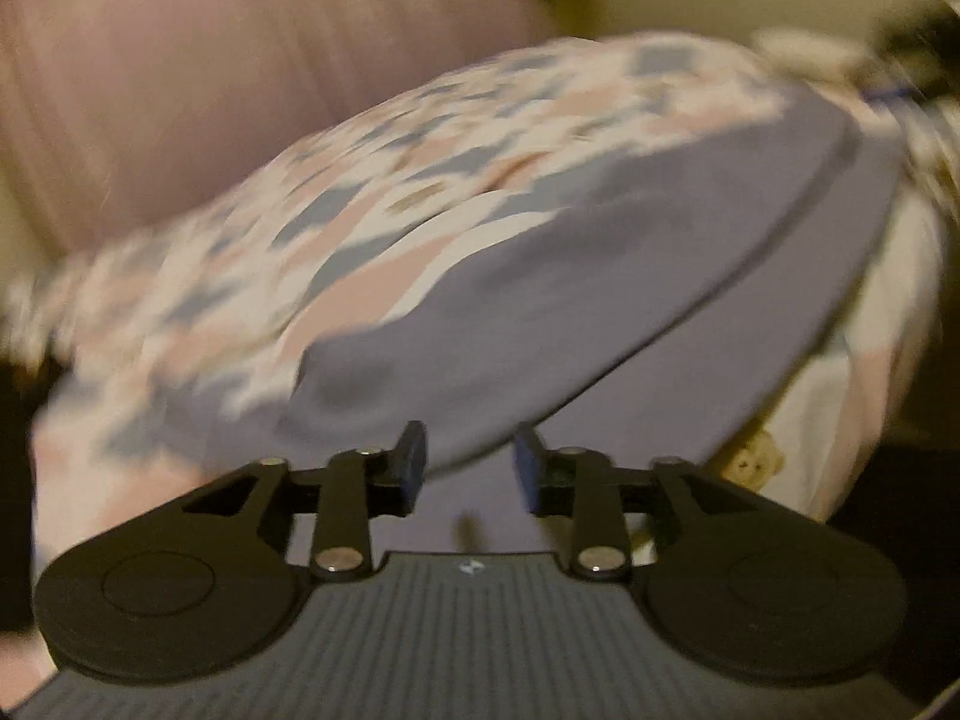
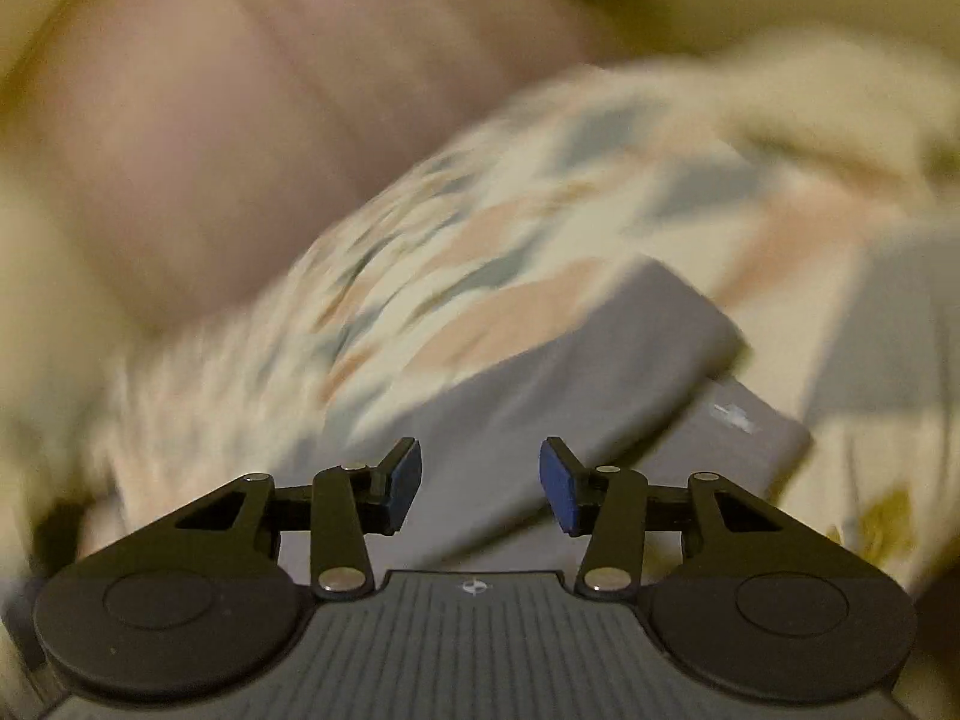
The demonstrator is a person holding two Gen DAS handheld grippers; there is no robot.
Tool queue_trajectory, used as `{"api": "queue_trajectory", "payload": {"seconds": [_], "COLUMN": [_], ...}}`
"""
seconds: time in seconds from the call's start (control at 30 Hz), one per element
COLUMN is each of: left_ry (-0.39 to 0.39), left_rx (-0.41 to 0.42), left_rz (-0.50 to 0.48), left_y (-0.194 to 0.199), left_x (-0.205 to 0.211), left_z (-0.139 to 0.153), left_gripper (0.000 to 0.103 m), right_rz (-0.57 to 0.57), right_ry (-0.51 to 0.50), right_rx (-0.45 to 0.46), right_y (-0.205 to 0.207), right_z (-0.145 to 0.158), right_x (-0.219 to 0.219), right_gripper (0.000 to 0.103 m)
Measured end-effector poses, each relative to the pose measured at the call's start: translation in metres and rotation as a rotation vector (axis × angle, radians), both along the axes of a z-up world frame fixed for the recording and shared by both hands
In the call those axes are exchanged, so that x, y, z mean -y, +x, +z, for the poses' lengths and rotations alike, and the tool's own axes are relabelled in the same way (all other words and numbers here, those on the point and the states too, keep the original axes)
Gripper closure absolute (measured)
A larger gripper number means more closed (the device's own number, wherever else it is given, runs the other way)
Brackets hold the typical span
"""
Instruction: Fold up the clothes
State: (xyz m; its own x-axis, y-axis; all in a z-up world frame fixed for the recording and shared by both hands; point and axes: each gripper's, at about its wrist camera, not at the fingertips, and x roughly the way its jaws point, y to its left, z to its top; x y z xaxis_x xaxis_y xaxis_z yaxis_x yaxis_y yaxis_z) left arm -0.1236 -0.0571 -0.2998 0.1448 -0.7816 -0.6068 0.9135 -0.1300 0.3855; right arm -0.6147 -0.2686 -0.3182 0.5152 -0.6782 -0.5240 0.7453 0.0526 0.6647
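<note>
A grey-lavender garment lies folded over on a bed with a patterned cover; both views are motion-blurred. In the left wrist view my left gripper is open just above the garment's near edge, nothing between its blue-padded fingers. The right wrist view shows the same garment as a folded slab with a lower layer sticking out to the right, bearing a small white mark. My right gripper is open over the garment's near part, holding nothing.
The bedcover carries pink, blue and white blocks, and a small bear print shows at its right. A pinkish padded headboard or pillow rises behind. Dark floor lies past the bed's right edge.
</note>
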Motion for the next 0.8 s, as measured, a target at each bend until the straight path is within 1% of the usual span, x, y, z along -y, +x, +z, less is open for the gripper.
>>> {"api": "queue_trajectory", "payload": {"seconds": [0.1,0.27,0.37,0.47,0.5,0.53,0.57,0.6,0.63,0.67,0.7,0.73,0.77,0.8], "left_ry": [0.037,0.109,0.127,0.148,0.154,0.161,0.168,0.174,0.177,0.178,0.175,0.17,0.16,0.143], "left_rx": [0.144,0.362,0.416,0.459,0.473,0.488,0.502,0.517,0.531,0.543,0.543,0.531,0.515,0.499], "left_rz": [-0.117,-0.251,-0.283,-0.314,-0.324,-0.334,-0.345,-0.359,-0.377,-0.389,-0.39,-0.386,-0.374,-0.359], "left_y": [-0.022,-0.042,-0.037,-0.032,-0.03,-0.029,-0.027,-0.026,-0.026,-0.025,-0.024,-0.021,-0.018,-0.015], "left_x": [0.01,0.016,0.022,0.027,0.029,0.031,0.033,0.034,0.034,0.035,0.035,0.036,0.037,0.036], "left_z": [-0.01,-0.045,-0.055,-0.063,-0.066,-0.069,-0.072,-0.075,-0.08,-0.083,-0.083,-0.082,-0.078,-0.073], "left_gripper": [0.068,0.067,0.067,0.068,0.073,0.079,0.083,0.092,0.099,0.099,0.1,0.1,0.1,0.1], "right_rz": [-0.071,-0.147,-0.188,-0.232,-0.239,-0.246,-0.243,-0.244,-0.235,-0.226,-0.216,-0.215,-0.214,-0.218], "right_ry": [0.096,0.171,0.196,0.195,0.194,0.193,0.197,0.204,0.211,0.218,0.225,0.224,0.222,0.201], "right_rx": [0.048,0.047,0.106,0.152,0.154,0.153,0.129,0.1,0.088,0.078,0.068,0.077,0.089,0.093], "right_y": [-0.016,-0.028,-0.038,-0.045,-0.046,-0.047,-0.045,-0.042,-0.04,-0.039,-0.038,-0.038,-0.039,-0.04], "right_z": [-0.017,-0.04,-0.05,-0.056,-0.057,-0.057,-0.058,-0.059,-0.06,-0.06,-0.061,-0.062,-0.063,-0.06], "right_x": [0.013,0.021,0.031,0.041,0.044,0.046,0.051,0.056,0.06,0.064,0.068,0.07,0.071,0.069], "right_gripper": [0.054,0.054,0.055,0.055,0.055,0.055,0.056,0.057,0.06,0.067,0.09,0.1,0.1,0.101]}}
